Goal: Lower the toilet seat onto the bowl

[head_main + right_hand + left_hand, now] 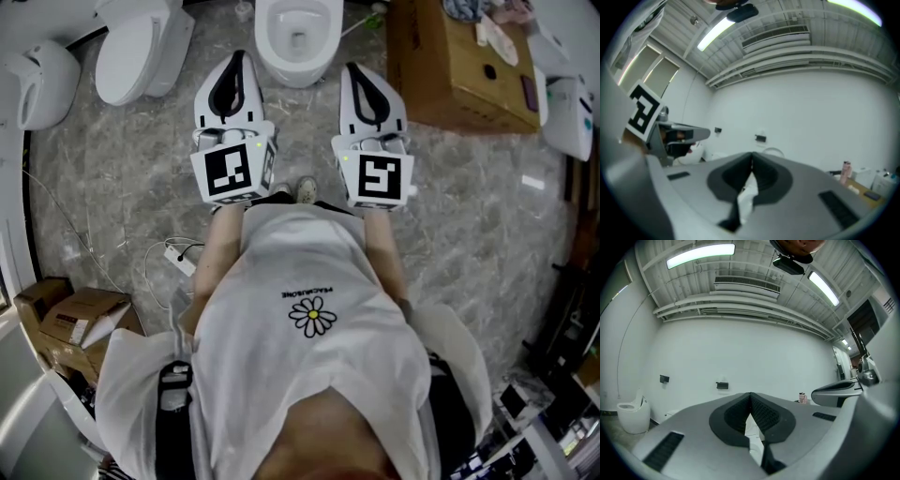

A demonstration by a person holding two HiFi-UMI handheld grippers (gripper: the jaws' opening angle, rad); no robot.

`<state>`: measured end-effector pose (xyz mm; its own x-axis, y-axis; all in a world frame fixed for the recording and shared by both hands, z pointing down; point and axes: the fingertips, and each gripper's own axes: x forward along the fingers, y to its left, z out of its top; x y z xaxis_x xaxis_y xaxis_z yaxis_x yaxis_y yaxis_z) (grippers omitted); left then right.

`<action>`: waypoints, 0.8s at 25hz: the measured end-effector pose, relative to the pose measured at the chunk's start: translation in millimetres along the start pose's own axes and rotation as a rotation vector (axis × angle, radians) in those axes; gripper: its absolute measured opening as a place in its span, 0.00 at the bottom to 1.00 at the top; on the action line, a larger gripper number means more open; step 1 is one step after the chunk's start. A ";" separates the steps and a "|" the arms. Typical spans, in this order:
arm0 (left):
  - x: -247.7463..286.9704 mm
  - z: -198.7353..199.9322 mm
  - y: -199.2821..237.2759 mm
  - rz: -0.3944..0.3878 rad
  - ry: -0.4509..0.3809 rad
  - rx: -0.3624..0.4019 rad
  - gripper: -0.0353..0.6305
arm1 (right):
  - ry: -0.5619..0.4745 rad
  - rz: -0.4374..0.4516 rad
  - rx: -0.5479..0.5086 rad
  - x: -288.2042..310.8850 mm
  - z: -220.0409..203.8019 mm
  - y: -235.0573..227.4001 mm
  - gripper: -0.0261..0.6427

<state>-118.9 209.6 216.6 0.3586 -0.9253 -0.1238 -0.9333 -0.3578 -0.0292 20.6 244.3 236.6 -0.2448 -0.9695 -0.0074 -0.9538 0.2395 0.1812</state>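
Note:
A white toilet bowl stands on the floor straight ahead of me, its opening uncovered; its back part is cut off by the head view's top edge, so the seat cannot be made out there. In the right gripper view a pale curved arc rises just behind the jaws. My left gripper is shut and empty, level, just left of the bowl's front. At the bowl's right my right gripper is likewise shut with nothing in it. Neither touches the toilet. White porcelain shows through the gap under the left jaws.
A second white toilet stands at the left, and a cardboard box with small items on it at the right. Cartons and a cable lie by my left leg. A pink bottle stands near the white wall.

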 end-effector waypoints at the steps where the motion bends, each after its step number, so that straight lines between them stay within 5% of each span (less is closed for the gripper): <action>1: 0.8 -0.6 -2.5 0.005 -0.002 0.003 0.08 | -0.001 -0.001 0.000 -0.1 -2.5 -3.5 0.08; 7: 1.6 -6.1 -9.4 0.039 -0.005 0.030 0.08 | 0.019 -0.003 0.040 2.8 -20.4 -21.0 0.08; 17: 31.1 -11.5 -2.6 0.044 -0.014 0.037 0.08 | -0.069 0.115 0.125 16.5 -9.8 -27.0 0.08; 20: 46.2 -17.2 1.0 0.031 -0.018 0.037 0.08 | -0.073 0.078 0.082 25.9 -8.2 -35.2 0.08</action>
<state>-103.0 164.3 227.9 0.3299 -0.9331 -0.1431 -0.9440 -0.3242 -0.0616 49.4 210.4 238.1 -0.3283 -0.9421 -0.0681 -0.9416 0.3207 0.1030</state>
